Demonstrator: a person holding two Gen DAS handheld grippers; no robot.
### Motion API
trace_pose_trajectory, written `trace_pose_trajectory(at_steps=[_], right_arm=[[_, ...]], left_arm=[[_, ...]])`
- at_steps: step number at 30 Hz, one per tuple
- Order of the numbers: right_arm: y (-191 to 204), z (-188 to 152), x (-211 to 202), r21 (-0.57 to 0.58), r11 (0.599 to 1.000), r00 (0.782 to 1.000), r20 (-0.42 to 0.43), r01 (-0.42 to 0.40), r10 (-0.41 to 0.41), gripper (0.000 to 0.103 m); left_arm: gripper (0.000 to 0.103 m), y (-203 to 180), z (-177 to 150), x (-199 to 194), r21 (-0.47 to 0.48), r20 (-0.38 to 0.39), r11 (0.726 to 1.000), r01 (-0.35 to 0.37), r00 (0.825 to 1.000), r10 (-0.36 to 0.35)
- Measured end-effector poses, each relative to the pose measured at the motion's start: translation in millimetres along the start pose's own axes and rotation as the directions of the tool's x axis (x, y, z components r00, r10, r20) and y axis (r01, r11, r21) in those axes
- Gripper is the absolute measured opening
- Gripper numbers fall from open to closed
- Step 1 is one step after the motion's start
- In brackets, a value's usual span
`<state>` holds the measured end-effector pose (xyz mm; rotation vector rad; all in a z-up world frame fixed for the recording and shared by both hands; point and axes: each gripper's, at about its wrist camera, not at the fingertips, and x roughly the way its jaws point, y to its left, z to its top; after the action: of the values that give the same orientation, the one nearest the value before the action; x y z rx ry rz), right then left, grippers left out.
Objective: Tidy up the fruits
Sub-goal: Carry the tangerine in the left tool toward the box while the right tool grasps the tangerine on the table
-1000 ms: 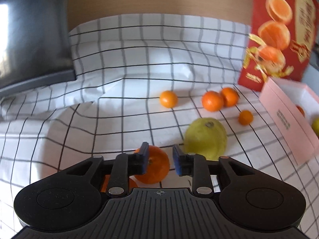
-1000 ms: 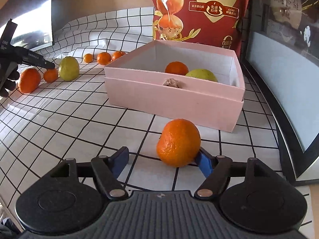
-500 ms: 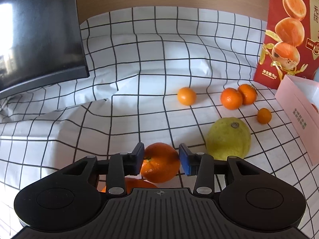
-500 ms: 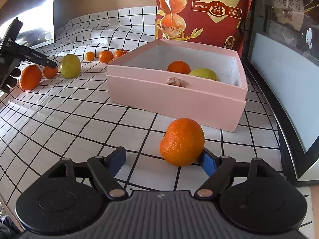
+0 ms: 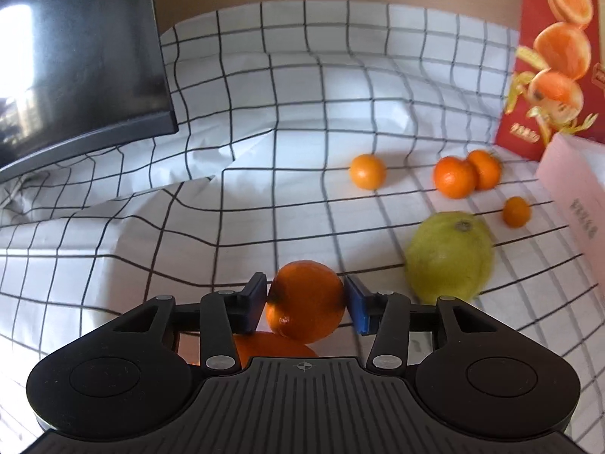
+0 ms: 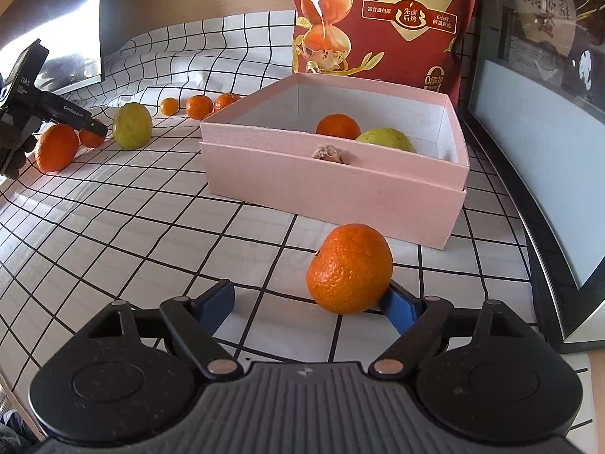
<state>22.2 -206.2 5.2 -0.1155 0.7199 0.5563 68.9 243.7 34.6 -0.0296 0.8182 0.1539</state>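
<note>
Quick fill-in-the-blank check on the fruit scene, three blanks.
1. The pink box holds one orange and one ____ fruit.
2. The box stands in front of a ____ snack bag.
3. The orange by the right gripper lies ____ the box.

Missing: yellow-green; red; outside

box [image 6: 332, 185]: 2 fruits inside | orange [image 6: 349, 268] before it | bag [image 6: 382, 19] behind
</note>
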Motion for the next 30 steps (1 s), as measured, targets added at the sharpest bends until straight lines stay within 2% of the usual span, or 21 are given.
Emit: trace_pose_trajectory(at_steps=[2,5,8,13,15,18,21,24,27,30], right_arm=[[1,0,0,-0.003,1.0,1.0,-0.002,0.001,-0.001,0.085],[0,1,1,0.002,1.0,1.0,-0.005,0.007,-0.007,0.088],[-1,1,1,0.001,1.0,1.0,-0.005,0.006,-0.006,0.088],[-1,1,0,0.005,1.0,1.0,-0.007,0.009,-0.009,0.088],[-5,1,-1,0.02,1.0,1.0,-0.006,0.002,-0.002,0.088],[-14,-1,-5,0.055,0.998,1.0,-0.003,-0.02,0.021,0.088],[-24,-5,-10,0.08,0.997,1.0,-0.006,0.0,0.0,0.088],[-33,-9,-14,0.091,0.994,0.998,-0.014,0.06,-0.059,0.088],[-43,-14,-19,0.108,0.991,0.997,-0.014,0.072,-0.071,0.088],[-46,-18,-28,0.108,0.994,1.0,0.011,0.005,-0.006,0.088]], left_arm=[[0.05,-2,-4,-14,-0.03,0.033,0.998,0.05,0.998,-0.049],[0.05,-12,-13,-39,-0.073,0.11,0.989,0.128,0.987,-0.119],[0.05,-38,-29,-62,-0.076,0.172,0.972,0.223,0.963,-0.207],[0.05,-108,-62,-80,-0.017,0.14,0.904,0.428,0.896,-0.422],[0.05,-135,-75,-83,0.006,0.116,0.874,0.486,0.868,-0.483],[0.05,-166,-92,-85,0.043,0.09,0.842,0.537,0.837,-0.539],[0.05,-184,-105,-86,0.049,0.088,0.832,0.552,0.828,-0.554],[0.05,-186,-113,-84,0.017,0.09,0.827,0.562,0.823,-0.561],[0.05,-179,-113,-85,-0.015,0.093,0.835,0.55,0.832,-0.547],[0.05,-173,-112,-89,-0.032,0.108,0.851,0.525,0.848,-0.519]])
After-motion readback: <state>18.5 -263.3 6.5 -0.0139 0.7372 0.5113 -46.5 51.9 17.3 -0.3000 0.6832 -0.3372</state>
